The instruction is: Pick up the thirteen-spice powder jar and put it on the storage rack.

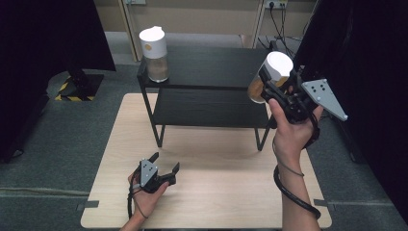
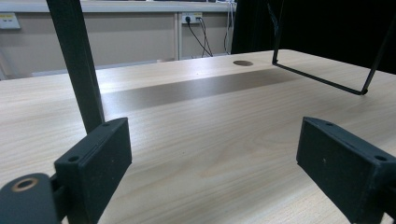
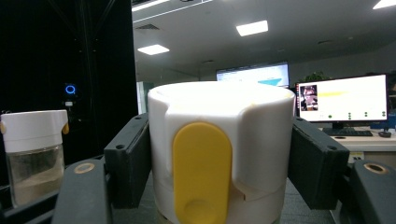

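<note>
**One jar on the shelf, the second held at its right end**

The right claw point(image 1: 269, 82) is clamped on the white lid of a jar point(image 1: 269, 77), both pads pressed flat against the lid's sides in the right gripper view. It holds the jar tilted in the air, at the right end of the black shelf point(image 1: 211, 67). A second jar point(image 1: 155, 53) of the same kind already stands upright at the left end of the shelf's top board. By the look of it the work is about half done: one jar is placed, and the held one has yet to be set down and let go. The left claw point(image 1: 166, 166) rests low on the worktop point(image 1: 211, 192), its jaws wide apart with nothing between them.

No brand or writing can be read on either jar. The held lid carries a plain yellow tab point(image 3: 201, 170). The monitors behind it are too small to read.
</note>
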The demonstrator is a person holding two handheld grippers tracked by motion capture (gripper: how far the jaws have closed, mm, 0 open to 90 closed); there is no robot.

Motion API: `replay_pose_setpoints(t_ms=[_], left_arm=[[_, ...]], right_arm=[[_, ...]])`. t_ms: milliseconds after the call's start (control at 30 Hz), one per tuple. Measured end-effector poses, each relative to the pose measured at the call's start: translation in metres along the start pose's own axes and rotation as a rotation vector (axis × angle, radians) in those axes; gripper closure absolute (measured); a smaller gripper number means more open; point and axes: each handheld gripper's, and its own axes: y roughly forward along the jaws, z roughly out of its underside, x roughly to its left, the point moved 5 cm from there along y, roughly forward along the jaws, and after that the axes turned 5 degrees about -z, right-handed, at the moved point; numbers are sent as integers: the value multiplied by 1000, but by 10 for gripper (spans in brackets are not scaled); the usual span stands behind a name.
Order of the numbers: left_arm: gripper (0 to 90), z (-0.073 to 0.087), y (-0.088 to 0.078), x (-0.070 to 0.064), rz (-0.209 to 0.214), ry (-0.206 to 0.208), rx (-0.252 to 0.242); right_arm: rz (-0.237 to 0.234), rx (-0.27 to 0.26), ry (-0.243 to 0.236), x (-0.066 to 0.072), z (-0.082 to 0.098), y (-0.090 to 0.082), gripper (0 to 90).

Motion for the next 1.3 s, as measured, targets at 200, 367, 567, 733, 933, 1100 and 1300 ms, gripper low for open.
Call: replay_pose_setpoints(t_ms=[200, 367, 567, 733, 933, 1100, 1300], left_arm=[[99, 0, 0, 0, 2, 0, 1], [99, 0, 0, 0, 1, 0, 0], [99, 0, 0, 0, 2, 0, 1], [99, 0, 0, 0, 2, 2, 1], [99, 0, 0, 0, 3, 10, 1], [99, 0, 0, -1, 2, 9, 0], [99, 0, 0, -1, 2, 11, 0]], right_arm=[[12, 6, 6, -2, -4, 9, 310], [22, 15, 3, -4, -8, 17, 310], [38, 31, -2, -5, -13, 29, 309], [54, 43, 2, -8, -16, 40, 309], [72, 65, 1, -12, -19, 53, 310], [86, 84, -9, -12, -23, 63, 309], [105, 105, -10, -15, -24, 75, 309]])
